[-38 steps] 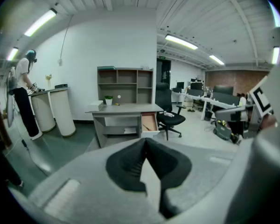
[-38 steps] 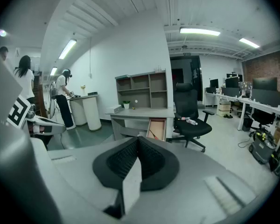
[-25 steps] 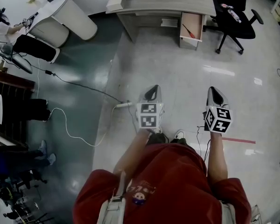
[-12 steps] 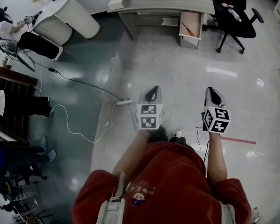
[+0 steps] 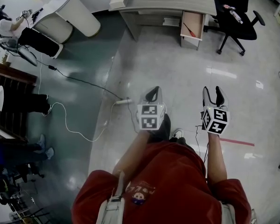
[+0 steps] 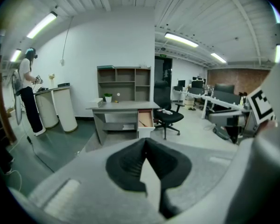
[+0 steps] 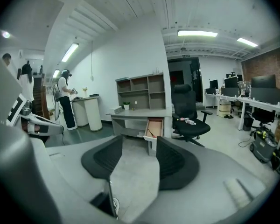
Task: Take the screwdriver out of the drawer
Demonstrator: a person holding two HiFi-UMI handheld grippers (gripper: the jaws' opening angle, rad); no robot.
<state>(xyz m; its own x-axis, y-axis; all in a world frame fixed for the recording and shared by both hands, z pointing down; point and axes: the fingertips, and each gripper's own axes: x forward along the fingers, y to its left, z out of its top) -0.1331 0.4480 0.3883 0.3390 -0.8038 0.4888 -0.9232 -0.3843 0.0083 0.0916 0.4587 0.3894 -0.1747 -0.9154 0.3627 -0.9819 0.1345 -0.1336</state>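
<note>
Right hand-held gripper [image 5: 213,92] just opened, empty

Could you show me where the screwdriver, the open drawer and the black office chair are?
screwdriver [image 5: 190,31], head view, on its red handle.
drawer [image 5: 191,43], head view, on its pale front panel.
office chair [image 5: 238,24], head view, on its black seat.

Red shirt [image 5: 177,171] with chest logo [image 5: 139,196]
</note>
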